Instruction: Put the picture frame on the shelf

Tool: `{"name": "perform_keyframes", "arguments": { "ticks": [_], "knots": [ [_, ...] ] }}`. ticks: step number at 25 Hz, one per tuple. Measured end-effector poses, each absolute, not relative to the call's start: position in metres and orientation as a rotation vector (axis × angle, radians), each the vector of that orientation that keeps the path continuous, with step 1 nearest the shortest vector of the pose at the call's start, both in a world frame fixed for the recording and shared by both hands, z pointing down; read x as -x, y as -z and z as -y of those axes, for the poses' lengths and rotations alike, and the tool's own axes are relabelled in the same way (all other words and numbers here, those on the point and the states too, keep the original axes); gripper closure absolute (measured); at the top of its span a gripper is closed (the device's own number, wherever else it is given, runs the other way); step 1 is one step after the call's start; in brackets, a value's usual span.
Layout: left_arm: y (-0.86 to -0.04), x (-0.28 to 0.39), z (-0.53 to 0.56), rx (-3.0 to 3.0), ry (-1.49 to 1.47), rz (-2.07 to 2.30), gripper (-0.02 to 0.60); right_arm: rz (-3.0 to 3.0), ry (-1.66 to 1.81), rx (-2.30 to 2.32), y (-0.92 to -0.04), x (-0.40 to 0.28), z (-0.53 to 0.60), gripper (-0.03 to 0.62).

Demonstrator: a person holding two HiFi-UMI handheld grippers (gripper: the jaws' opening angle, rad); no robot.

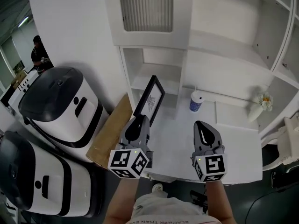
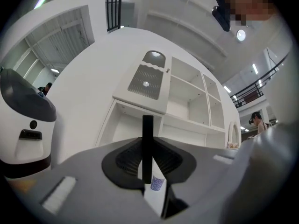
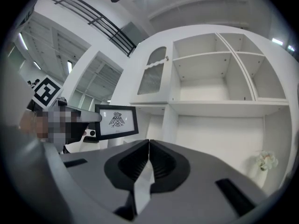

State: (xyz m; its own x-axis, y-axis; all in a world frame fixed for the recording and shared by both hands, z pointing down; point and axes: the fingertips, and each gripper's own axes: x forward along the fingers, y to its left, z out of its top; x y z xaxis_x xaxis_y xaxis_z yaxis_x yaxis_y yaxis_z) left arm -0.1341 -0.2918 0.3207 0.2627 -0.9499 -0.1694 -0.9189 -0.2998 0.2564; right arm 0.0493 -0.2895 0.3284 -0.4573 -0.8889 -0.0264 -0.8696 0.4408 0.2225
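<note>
Picture frame point(image 1: 150, 99): held upright over the near left part of the white ledge point(image 1: 233, 143), clamped at its near lower edge between the closed-down pads of the left gripper point(image 1: 138, 121). In the left gripper view it stands edge-on as a thin black bar between the jaws. It has a black moulding around a white sheet with a dark bird-like emblem and a small line of print beneath, too small to read.

Right gripper point(image 1: 203, 129): jaws pressed together with nothing between them, level with the left gripper and well apart from the frame.

Edges and room: the frame's far end lies just before the upright wall of a low open-fronted compartment point(image 1: 156, 80) of the white shelf point(image 1: 233, 45), under a ribbed-glass door point(image 1: 145, 8). To the frame's right the ledge runs broad and bare as far as a patterned cup point(image 1: 196, 101) near the back; a small vase of flowers point(image 1: 261, 104) stands at the far right. Left of the frame a cardboard sheet point(image 1: 112, 129) leans at the ledge's edge, beside two white-and-black machines point(image 1: 60, 104).
</note>
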Motion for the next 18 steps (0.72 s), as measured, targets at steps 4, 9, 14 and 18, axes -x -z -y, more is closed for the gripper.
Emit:
{"name": "perform_keyframes", "arguments": {
  "ticks": [4, 9, 14, 18],
  "knots": [
    [-0.329, 0.145, 0.323, -2.36, 0.502, 1.707, 0.509, 2.54, 0.314, -1.608, -0.332, -0.042, 0.31, 0.585],
    [-0.342, 0.155, 0.356, -2.289, 0.551, 1.603, 0.509, 2.523, 0.261, -1.663, -0.337, -0.038, 0.331, 0.585],
    [-0.349, 0.165, 0.381, -2.214, 0.637, 1.473, 0.509, 2.51, 0.228, -1.693, -0.341, -0.032, 0.345, 0.585],
    [-0.356, 0.17, 0.399, -2.143, 0.69, 1.385, 0.509, 2.504, 0.206, -1.696, -0.348, -0.025, 0.353, 0.585]
  ]
}}
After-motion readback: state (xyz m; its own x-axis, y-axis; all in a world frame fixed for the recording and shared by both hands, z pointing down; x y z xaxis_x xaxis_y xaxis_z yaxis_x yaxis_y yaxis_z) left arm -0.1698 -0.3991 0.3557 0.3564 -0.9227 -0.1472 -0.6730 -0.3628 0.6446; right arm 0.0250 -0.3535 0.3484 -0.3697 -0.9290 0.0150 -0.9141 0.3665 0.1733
